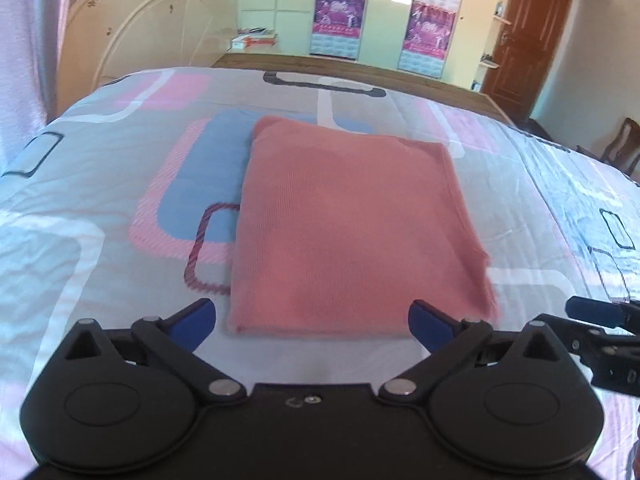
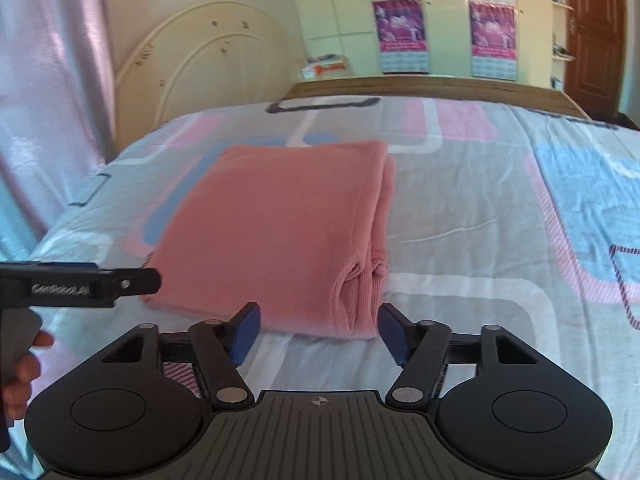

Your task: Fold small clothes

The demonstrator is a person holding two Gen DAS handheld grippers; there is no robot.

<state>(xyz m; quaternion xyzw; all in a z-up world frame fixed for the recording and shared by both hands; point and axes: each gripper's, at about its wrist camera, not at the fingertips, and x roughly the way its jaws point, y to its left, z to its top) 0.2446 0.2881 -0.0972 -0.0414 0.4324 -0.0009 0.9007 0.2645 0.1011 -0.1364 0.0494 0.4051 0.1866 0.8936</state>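
Pink cloth (image 1: 352,236) lies folded; both jaws spread, empty

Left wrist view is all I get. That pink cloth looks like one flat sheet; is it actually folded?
Observer: Yes. The right wrist view shows the pink cloth as several stacked layers along its right edge.
Operator: What's the black thing at my right edge?
Observer: The right gripper, open, its fingers apart just in front of the cloth's layered near corner.
Operator: Who carries the left one?
Observer: A bare hand grips the handle of the left gripper.
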